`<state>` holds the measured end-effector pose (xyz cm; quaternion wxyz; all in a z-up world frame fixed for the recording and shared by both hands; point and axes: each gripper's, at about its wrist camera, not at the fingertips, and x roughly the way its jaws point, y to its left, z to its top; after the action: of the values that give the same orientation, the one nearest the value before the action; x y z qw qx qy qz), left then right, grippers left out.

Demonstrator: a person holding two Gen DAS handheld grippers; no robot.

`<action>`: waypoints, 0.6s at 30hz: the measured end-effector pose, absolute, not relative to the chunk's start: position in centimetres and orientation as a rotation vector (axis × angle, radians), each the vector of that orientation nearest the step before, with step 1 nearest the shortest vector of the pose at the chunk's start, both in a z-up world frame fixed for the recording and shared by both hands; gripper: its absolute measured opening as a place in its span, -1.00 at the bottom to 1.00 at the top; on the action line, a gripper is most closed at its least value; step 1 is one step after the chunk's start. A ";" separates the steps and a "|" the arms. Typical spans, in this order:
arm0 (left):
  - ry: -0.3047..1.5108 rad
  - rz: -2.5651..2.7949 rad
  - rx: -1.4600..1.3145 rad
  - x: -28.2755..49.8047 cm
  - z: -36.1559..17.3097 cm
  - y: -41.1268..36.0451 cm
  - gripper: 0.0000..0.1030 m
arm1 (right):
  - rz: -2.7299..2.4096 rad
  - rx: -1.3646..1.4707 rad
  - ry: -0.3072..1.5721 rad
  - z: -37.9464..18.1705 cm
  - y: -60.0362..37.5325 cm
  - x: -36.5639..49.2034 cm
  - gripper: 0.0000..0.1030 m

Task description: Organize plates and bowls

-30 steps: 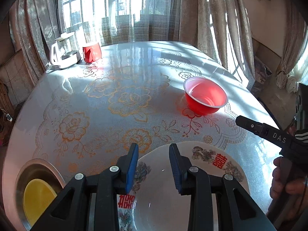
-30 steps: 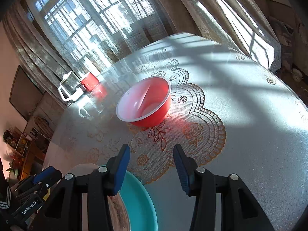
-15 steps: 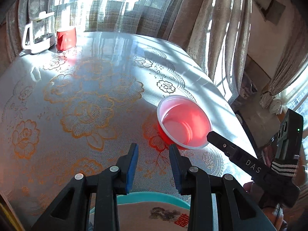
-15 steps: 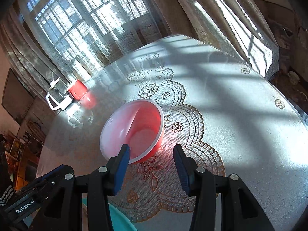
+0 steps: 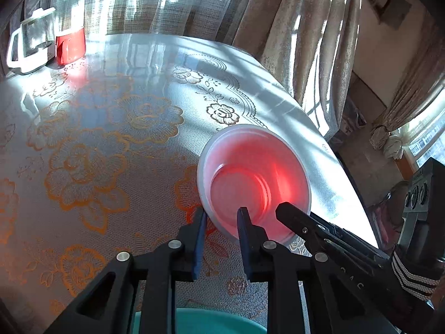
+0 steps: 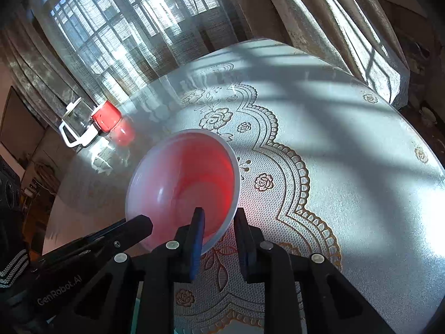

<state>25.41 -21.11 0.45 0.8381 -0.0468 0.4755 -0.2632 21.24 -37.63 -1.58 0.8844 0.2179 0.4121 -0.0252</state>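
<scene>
Red and translucent, the bowl (image 5: 254, 183) stands near the edge of the bench (image 5: 111, 139), and both the left tool (image 5: 221, 218) and the right tool (image 6: 218, 220) straddle its near rim with parted fingers, not yet clenched, probably to lift it for stacking.

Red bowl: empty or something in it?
Empty. The red bowl sits upright on the table, and both wrist views show its bare inside down to the bottom.
</scene>
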 end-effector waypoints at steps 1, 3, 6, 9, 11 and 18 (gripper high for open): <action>1.002 -0.557 -0.106 25.1 0.6 -20.8 -0.57 | -0.045 0.457 0.853 -1.4 -37.6 21.0 -0.58; 0.990 -0.559 -0.118 24.6 1.1 -20.0 -0.57 | -0.028 0.461 0.843 -1.0 -37.3 20.5 -0.59; 0.966 -0.549 -0.119 23.6 1.9 -19.0 -0.57 | 0.002 0.461 0.832 -0.2 -36.6 19.8 -0.59; 0.929 -0.543 -0.126 22.2 2.9 -17.6 -0.57 | 0.024 0.437 0.817 0.7 -35.5 19.0 -0.59; 0.894 -0.538 -0.107 21.1 3.7 -16.8 -0.57 | 0.041 0.425 0.809 1.3 -34.7 18.4 -0.59; 0.818 -0.517 -0.111 17.5 5.5 -13.3 -0.57 | 0.115 0.407 0.782 3.0 -31.7 16.3 -0.59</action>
<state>17.48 -13.26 5.46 0.8839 -0.0531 0.3929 -0.2482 16.28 -31.68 2.95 0.9028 0.1970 0.3782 0.0555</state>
